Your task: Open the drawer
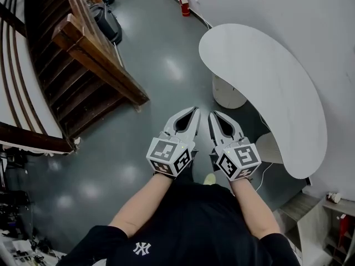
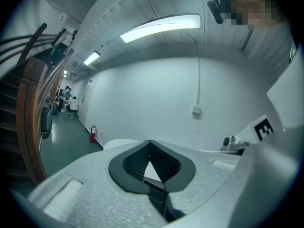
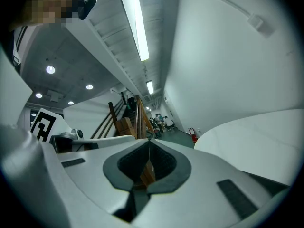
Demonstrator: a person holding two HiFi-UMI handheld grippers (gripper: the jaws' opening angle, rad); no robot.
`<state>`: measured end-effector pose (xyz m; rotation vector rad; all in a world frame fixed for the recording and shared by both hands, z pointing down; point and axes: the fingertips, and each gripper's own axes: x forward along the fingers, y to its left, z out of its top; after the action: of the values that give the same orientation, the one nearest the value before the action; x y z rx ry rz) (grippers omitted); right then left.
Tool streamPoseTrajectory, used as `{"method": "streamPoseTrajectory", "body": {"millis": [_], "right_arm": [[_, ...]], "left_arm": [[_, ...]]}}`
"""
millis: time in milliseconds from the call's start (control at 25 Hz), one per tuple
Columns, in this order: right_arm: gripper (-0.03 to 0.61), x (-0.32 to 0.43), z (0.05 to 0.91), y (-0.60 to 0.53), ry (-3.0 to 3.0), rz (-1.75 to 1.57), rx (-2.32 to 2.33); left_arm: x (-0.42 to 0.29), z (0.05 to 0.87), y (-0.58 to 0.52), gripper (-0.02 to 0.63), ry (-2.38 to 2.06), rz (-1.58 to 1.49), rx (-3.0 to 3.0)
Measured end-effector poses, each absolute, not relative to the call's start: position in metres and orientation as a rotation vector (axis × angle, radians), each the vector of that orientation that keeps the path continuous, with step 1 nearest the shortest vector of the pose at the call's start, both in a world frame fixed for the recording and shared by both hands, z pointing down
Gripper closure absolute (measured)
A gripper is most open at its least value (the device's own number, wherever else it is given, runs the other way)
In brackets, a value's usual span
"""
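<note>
1. The left gripper point(image 2: 150, 142) has its jaws together, the tips meeting at a point. The dark teardrop opening behind the tips holds nothing.
2. The right gripper point(image 3: 149, 141) is likewise closed tip to tip, with nothing between its pads.
3. In the head view the two grippers lie side by side, near each other but apart. Both point away from the person over the grey floor point(image 1: 138, 148). Each carries its marker cube, the left cube point(image 1: 169, 157) and the right cube point(image 1: 238, 160), at the end of a bare forearm. The person's black shirt point(image 1: 188, 226) fills the lower edge.
4. A white curved table point(image 1: 266, 76) stands just beyond and to the right of the right gripper, on a pale round pedestal point(image 1: 227, 93). Neither gripper touches it.
5. A wooden staircase point(image 1: 83, 65) rises at the left, well apart from the left gripper. A red fire extinguisher point(image 1: 184, 4) stands at the foot of the far white wall.
6. A long ceiling lamp point(image 2: 161, 26) is lit above.
7. No view shows the drawer plainly. A pale shelf unit point(image 1: 310, 218) sits in the head view's lower right corner, beside the person's right arm and away from both grippers. Whether it holds the drawer cannot be told.
</note>
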<state>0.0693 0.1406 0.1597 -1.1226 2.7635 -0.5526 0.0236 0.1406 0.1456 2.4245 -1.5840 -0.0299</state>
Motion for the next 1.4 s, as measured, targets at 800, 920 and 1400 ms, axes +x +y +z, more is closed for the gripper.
{"method": "streamPoseTrajectory", "body": {"millis": [800, 920, 1400], "right_arm": [[0.552, 0.0, 0.338, -0.081, 2.321, -1.093, -1.472], [0.521, 0.01, 0.381, -0.111, 2.204, -1.165, -1.53], [0.52, 0.048, 0.554, -0.218, 1.894, -1.226, -1.588]], "left_arm": [[-0.059, 0.282, -0.094, 0.604, -1.22, 0.067, 2.546], [-0.053, 0.316, -0.124, 0.604, -1.171, 0.066, 2.544], [-0.018, 0.475, -0.219, 0.604, -1.107, 0.108, 2.522]]}}
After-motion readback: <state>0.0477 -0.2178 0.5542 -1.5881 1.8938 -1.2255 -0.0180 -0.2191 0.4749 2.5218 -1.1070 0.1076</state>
